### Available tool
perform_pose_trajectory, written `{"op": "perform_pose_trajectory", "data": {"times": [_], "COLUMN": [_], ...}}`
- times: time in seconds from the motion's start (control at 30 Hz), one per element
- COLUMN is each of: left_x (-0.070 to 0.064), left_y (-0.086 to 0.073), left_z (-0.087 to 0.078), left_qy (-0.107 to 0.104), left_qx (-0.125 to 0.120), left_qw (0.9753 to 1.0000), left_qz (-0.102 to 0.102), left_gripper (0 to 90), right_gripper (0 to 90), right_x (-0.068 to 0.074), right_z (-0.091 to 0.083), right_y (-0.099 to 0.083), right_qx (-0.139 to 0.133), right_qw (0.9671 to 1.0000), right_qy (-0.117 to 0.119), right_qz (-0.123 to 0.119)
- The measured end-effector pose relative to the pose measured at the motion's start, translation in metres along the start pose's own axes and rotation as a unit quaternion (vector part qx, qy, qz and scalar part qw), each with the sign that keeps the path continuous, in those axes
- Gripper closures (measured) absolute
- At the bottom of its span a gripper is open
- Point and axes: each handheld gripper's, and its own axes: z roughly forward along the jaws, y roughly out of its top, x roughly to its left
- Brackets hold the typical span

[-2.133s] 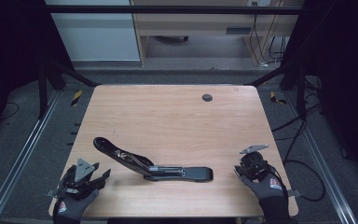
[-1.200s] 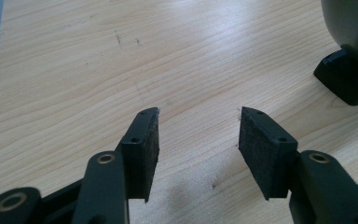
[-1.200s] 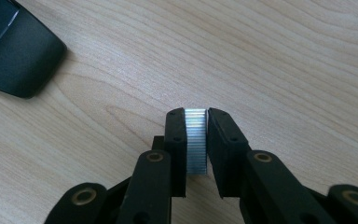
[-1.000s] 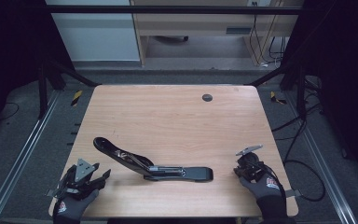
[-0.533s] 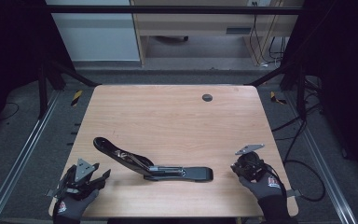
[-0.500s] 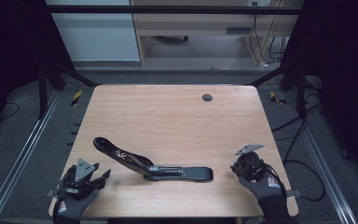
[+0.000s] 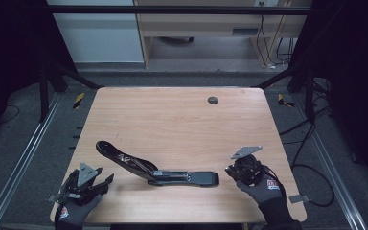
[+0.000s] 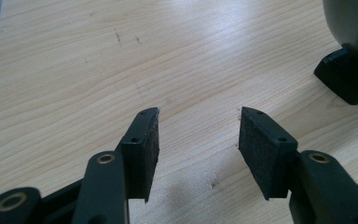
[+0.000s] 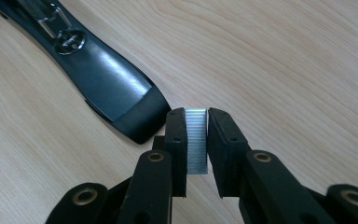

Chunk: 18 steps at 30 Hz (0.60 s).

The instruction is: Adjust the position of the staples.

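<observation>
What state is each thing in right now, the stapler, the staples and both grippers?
stapler: swung open, its top arm raised toward the left, base flat on the table.
strip of staples: clamped upright between the right gripper's jaws, just short of the stapler's front end.
right gripper: shut on the strip of staples.
left gripper: jaws open, nothing between them, above bare wood.
table: bare wood, with a small round dark spot near the far edge.

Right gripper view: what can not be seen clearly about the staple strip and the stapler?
- Staple strip: lower part hidden between the right gripper's jaws, so its length is unclear.
- Stapler: cut off by the top-left edge.
- High view: strip too small to see at the gripper.
</observation>
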Motion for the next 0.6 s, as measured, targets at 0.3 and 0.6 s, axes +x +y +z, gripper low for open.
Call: {"op": "perform_pose_trajectory", "data": {"times": [0.3,0.6], "left_x": [0.000,0.000], "left_y": [0.000,0.000], "left_z": [0.000,0.001], "left_qy": [0.000,-0.001], "left_qx": [0.001,0.002], "left_qw": [1.0000,1.0000], "left_qz": [-0.001,0.000], "left_gripper": [47.7,47.7], "right_gripper": [78.3,78.4], "right_x": [0.011,0.016], "right_z": [0.004,0.007], "right_y": [0.015,0.028], "right_qx": [-0.012,-0.019], "right_qw": [0.9992,0.9984], "right_qy": [0.021,0.037], "right_qz": [-0.031,-0.039]}}
